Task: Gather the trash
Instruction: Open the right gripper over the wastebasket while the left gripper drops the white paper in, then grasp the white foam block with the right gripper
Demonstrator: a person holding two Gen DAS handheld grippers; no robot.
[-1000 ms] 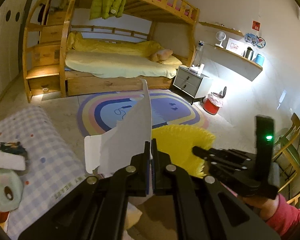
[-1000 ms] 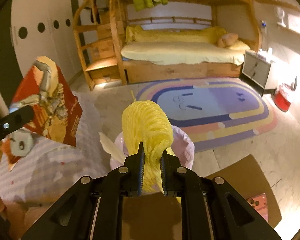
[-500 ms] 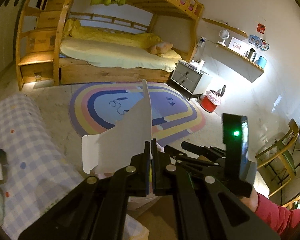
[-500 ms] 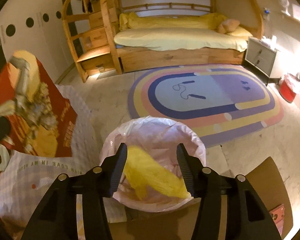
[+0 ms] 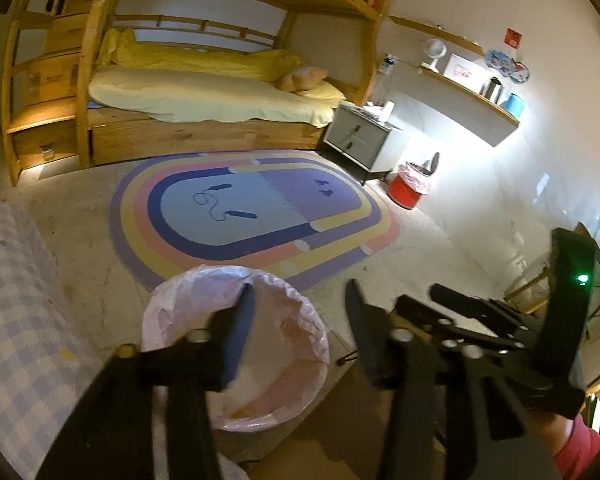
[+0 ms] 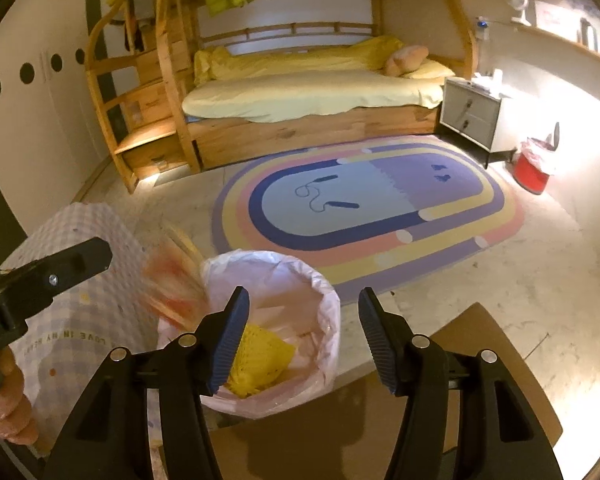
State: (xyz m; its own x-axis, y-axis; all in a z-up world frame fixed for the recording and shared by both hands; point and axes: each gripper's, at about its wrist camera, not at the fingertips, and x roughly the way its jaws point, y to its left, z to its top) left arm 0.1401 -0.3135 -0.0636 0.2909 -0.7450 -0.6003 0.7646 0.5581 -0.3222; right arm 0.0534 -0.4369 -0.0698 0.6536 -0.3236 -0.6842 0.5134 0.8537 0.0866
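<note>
Now empty, the right hand-held gripper hangs over the bin with its jaws wide apart. Directly below, a yellow wad lies in the pink liner. To the left, a blurred red-and-white wrapper sits at the bin's rim, seemingly dropping in, though the blur leaves that uncertain.

The left hand-held gripper also stands open and holds nothing, poised above the same bin; its own view shows pale scraps inside the liner. The bin stands on the floor against the edge of a checked-cloth counter, with a brown cardboard sheet beside it.

Judging by this, at least two pieces of trash are in or entering the bin, so the collecting is well under way. Whether more litter waits on the counter cannot be told: only a strip of cloth shows. Farther off, on the rug, a cord-like object lies loose; it may or may not count as trash. A red bin stands by the nightstand.
</note>
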